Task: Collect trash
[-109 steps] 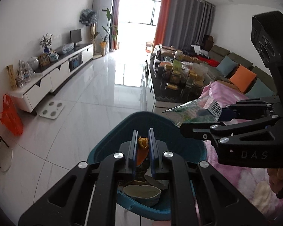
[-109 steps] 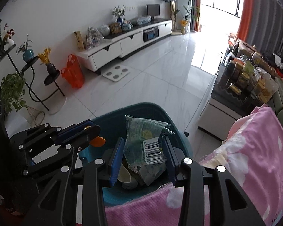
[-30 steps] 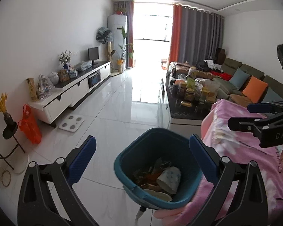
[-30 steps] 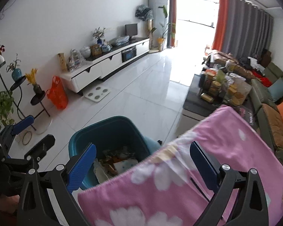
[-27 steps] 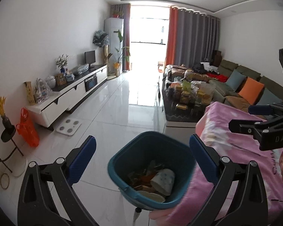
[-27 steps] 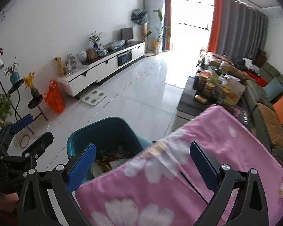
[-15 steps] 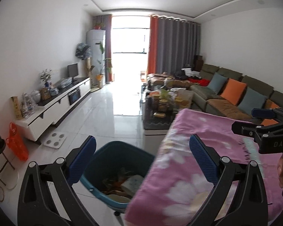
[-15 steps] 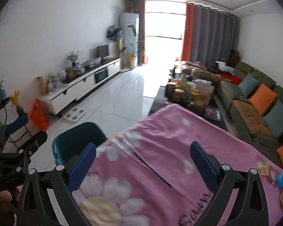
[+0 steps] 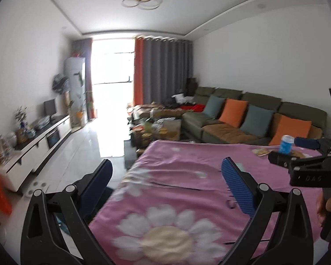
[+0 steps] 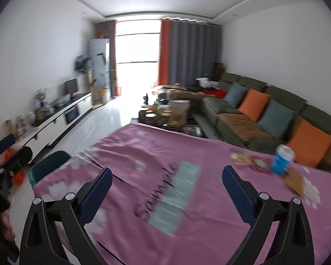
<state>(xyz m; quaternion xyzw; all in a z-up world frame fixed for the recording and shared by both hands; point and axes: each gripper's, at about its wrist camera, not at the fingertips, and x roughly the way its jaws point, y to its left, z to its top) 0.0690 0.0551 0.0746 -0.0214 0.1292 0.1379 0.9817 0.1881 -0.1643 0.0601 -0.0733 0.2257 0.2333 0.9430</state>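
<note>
Over the pink flowered cloth (image 10: 165, 154) both grippers hang with jaws spread wide and nothing in them: the left gripper (image 9: 165, 185) low near the table's edge, the right gripper (image 10: 165, 190) facing the far corner. That is where the leftover trash lies, a blue cup (image 10: 281, 159) among wrappers (image 10: 245, 160), while the teal bin (image 10: 47, 165) waits below the table's left edge, likely for easy dropping.

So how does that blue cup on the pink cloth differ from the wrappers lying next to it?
The blue cup stands upright and tall; the wrappers lie flat. The cup is blue with a pale top; the wrappers look tan with some red. Both sit near the far right corner of the pink cloth.
</note>
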